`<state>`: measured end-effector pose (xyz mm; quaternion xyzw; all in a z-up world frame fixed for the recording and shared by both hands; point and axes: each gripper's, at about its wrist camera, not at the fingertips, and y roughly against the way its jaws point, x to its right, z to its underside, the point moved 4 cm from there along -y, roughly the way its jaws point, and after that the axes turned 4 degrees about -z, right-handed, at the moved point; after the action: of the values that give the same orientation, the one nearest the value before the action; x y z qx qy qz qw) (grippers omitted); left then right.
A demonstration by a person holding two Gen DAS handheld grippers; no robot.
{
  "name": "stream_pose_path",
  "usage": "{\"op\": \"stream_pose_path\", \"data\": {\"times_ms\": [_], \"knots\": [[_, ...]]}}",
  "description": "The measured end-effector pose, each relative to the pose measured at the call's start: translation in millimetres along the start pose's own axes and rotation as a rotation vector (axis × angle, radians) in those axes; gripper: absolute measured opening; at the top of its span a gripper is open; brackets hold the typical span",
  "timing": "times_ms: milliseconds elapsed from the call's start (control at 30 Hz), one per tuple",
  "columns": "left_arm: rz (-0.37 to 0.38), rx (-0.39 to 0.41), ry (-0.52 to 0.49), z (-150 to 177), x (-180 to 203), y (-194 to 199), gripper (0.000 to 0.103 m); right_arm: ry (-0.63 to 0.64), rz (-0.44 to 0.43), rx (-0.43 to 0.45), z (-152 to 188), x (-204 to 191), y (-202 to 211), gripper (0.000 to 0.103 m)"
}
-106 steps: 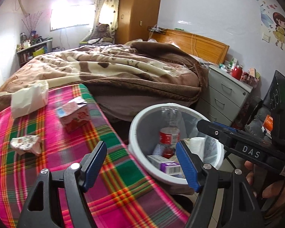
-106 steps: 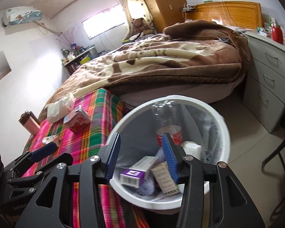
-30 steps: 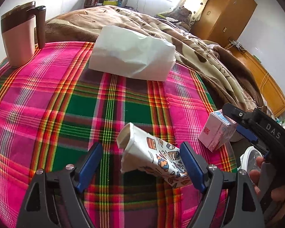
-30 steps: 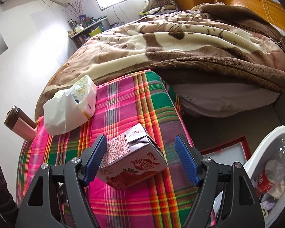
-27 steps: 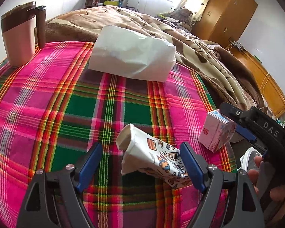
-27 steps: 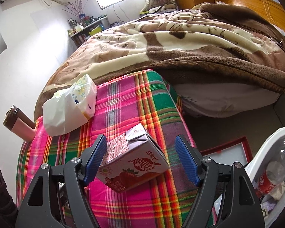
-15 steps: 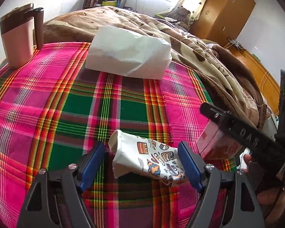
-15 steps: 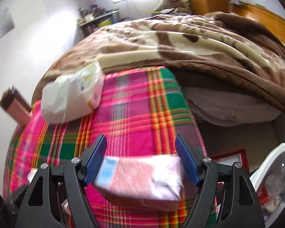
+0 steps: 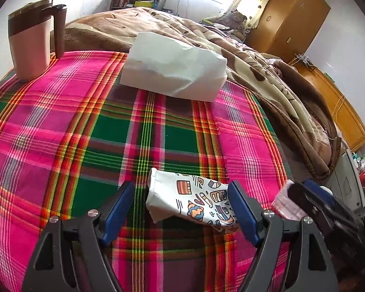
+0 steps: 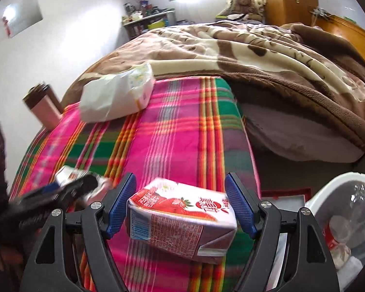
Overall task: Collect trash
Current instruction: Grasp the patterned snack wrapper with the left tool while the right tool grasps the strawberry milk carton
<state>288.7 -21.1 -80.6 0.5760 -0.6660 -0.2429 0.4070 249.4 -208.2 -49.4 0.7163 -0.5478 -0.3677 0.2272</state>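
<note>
Strawberry milk carton (image 10: 182, 219) lies on the plaid cloth (image 10: 177, 131) between the right gripper's (image 10: 180, 206) wide jaws; we note the left gripper (image 9: 182, 209) spread around a printed wrapper (image 9: 192, 200), unclamped.

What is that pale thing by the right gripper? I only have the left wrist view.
Observer: A strawberry drink carton, lying on its side between the fingers of the right gripper.
Operator: Is it gripped?
Observer: I cannot tell. Both blue pads sit right at its ends, and it seems to rest on the plaid cloth.
Operator: Where's the bin?
Observer: The white trash bin sits lower, past the cloth's right edge, with a clear bottle inside.
</note>
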Motion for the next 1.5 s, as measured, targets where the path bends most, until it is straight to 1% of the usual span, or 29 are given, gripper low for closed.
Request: {"op": "stream_pose_path", "data": {"times_ms": [67,133,200,233,333,400,433,533,600,667,767,867,1000,1133,1167,1200,1233,1267,1300,1367,1433,1467,1500], "knots": [[-0.004,-0.001,0.003,0.7,-1.8,0.8,0.08,-0.038,-0.057,-0.007,4.9,4.1,3.5,0.077],[-0.009,-0.001,0.006,2.4,-5.0,3.3,0.08,-0.053,-0.066,-0.001,10.6,5.0,6.8,0.077],[-0.011,-0.001,0.008,3.2,-5.9,3.9,0.08,-0.02,-0.06,0.011,15.2,2.0,12.6,0.077],[-0.014,-0.002,0.008,3.1,-5.5,4.3,0.08,0.0,-0.062,-0.002,17.9,-0.2,13.8,0.077],[-0.019,-0.002,0.011,3.3,-5.0,4.8,0.08,0.033,-0.123,-0.038,26.3,-3.0,14.9,0.077],[-0.019,-0.003,0.012,4.0,-5.1,5.4,0.08,0.059,-0.103,-0.044,29.9,-1.3,15.4,0.077],[-0.02,-0.006,0.006,4.2,-4.6,5.7,0.08,0.08,-0.107,-0.047,32.1,-1.3,16.1,0.077],[-0.023,-0.013,0.005,4.1,-3.7,5.5,0.08,0.116,-0.173,-0.072,37.5,-3.0,15.8,0.077],[-0.024,-0.015,0.0,2.8,-2.0,4.1,0.081,0.141,-0.188,-0.074,39.0,-4.2,15.9,0.077],[-0.027,-0.019,-0.006,1.2,-0.7,3.0,0.081,0.186,-0.174,-0.057,39.3,-7.2,16.3,0.077],[-0.023,-0.025,0.003,-1.2,-0.3,0.3,0.082,0.262,-0.129,-0.047,38.4,-13.2,13.1,0.077],[-0.028,-0.029,0.006,-3.1,1.6,-1.9,0.083,0.321,-0.121,-0.047,38.4,-21.0,11.3,0.077],[-0.029,-0.025,0.009,-4.3,7.2,-5.2,0.083,0.344,-0.1,-0.083,42.0,-23.7,6.1,0.077],[-0.025,-0.025,0.001,-3.8,15.6,-8.0,0.082,0.321,-0.067,-0.111,50.4,-19.4,3.1,0.076],[-0.021,-0.023,-0.003,-3.7,17.5,-8.2,0.08,0.311,-0.063,-0.097,51.2,-17.9,5.9,0.075],[-0.018,-0.023,-0.007,-3.7,19.1,-8.6,0.075,0.303,-0.061,-0.088,52.1,-17.6,8.5,0.069],[-0.016,-0.021,-0.009,-3.8,20.8,-8.6,0.073,0.296,-0.056,-0.08,52.2,-16.6,11.0,0.066],[-0.008,-0.02,-0.01,-4.0,22.2,-8.4,0.066,0.29,-0.046,-0.071,52.3,-15.6,14.0,0.065],[0.018,-0.029,-0.011,-3.5,24.9,-9.5,0.057,0.286,-0.041,-0.061,52.5,-16.0,16.3,0.063],[0.06,-0.049,0.001,-0.6,28.4,-11.5,0.047,0.27,-0.046,-0.041,52.9,-14.9,22.2,0.062],[0.063,-0.04,-0.008,1.8,32.5,-10.6,0.042,0.258,-0.048,-0.028,53.9,-14.7,25.9,0.061],[0.07,-0.035,-0.009,3.1,34.8,-9.0,0.036,0.253,-0.048,-0.024,54.3,-15.0,26.5,0.061],[0.072,-0.035,-0.013,4.4,36.0,-8.1,0.034,0.246,-0.046,-0.017,54.3,-15.3,27.7,0.061]]}}
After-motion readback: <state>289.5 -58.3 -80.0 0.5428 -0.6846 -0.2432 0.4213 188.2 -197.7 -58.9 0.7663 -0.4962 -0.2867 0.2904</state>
